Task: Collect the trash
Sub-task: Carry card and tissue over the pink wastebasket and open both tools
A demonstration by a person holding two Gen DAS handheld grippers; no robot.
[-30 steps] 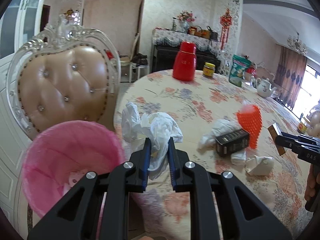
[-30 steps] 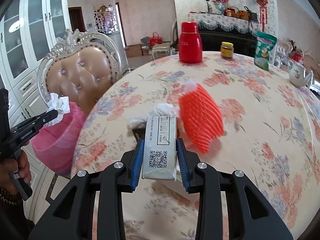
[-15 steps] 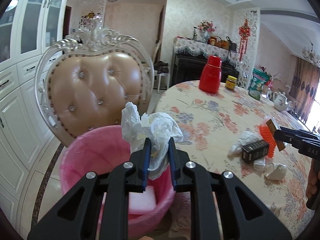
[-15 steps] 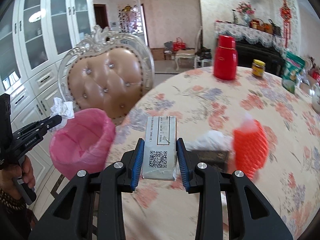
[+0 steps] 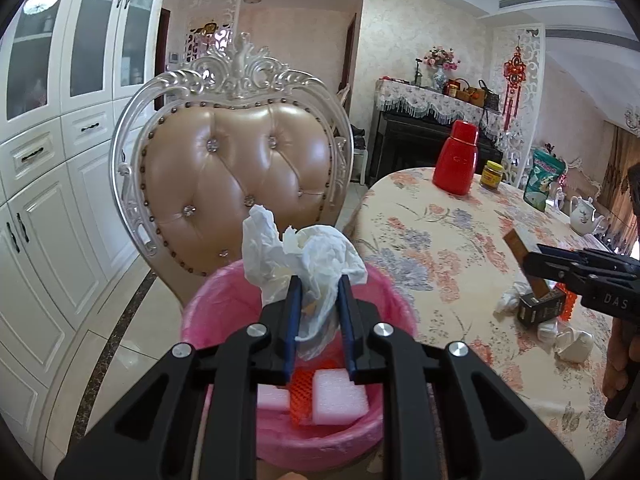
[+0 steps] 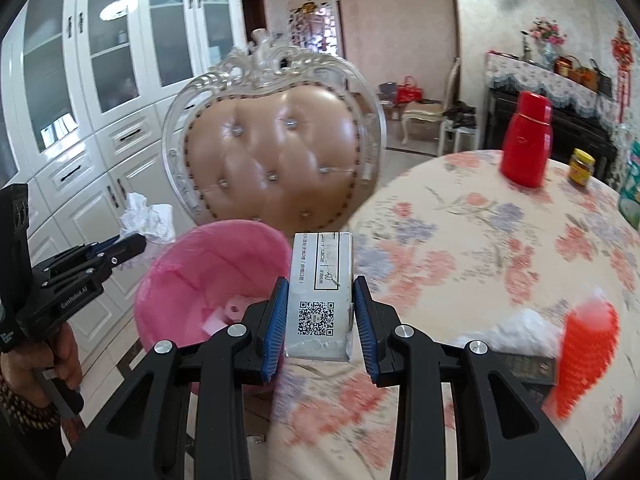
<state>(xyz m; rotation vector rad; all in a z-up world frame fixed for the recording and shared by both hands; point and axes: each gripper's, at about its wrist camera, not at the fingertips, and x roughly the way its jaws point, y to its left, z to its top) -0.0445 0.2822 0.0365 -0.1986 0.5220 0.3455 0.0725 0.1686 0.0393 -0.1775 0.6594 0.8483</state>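
Two grippers are up in the air near a pink bin (image 5: pixel 224 292), and each one holds a bit of trash. The left gripper (image 5: pixel 318 300) pinches a crumpled white tissue (image 5: pixel 304 252) between its blue fingers (image 5: pixel 291 312), right over the open bin. Inside the bin lie white foam blocks (image 5: pixel 338 398) and a bit of orange net (image 5: pixel 301 392).

The right gripper (image 6: pixel 320 308) squeezes a small grey box (image 6: pixel 322 280) with a square code on it. The box is over the edge of the desk (image 6: pixel 460 240), just beside the bin (image 6: pixel 208 272), which sits at nine o'clock from it.

More trash waits on the flowery desk (image 5: pixel 440 240): a dark box (image 5: pixel 540 308), white wads of paper (image 5: pixel 568 344) and an orange net sleeve (image 6: pixel 584 356), all close together at about three o'clock from the bin. A tall red flask (image 5: pixel 456 160) and a small jar (image 5: pixel 491 174) stand far off at the desk's back edge. A fancy padded chair (image 5: pixel 236 188) stands at twelve o'clock behind the bin.
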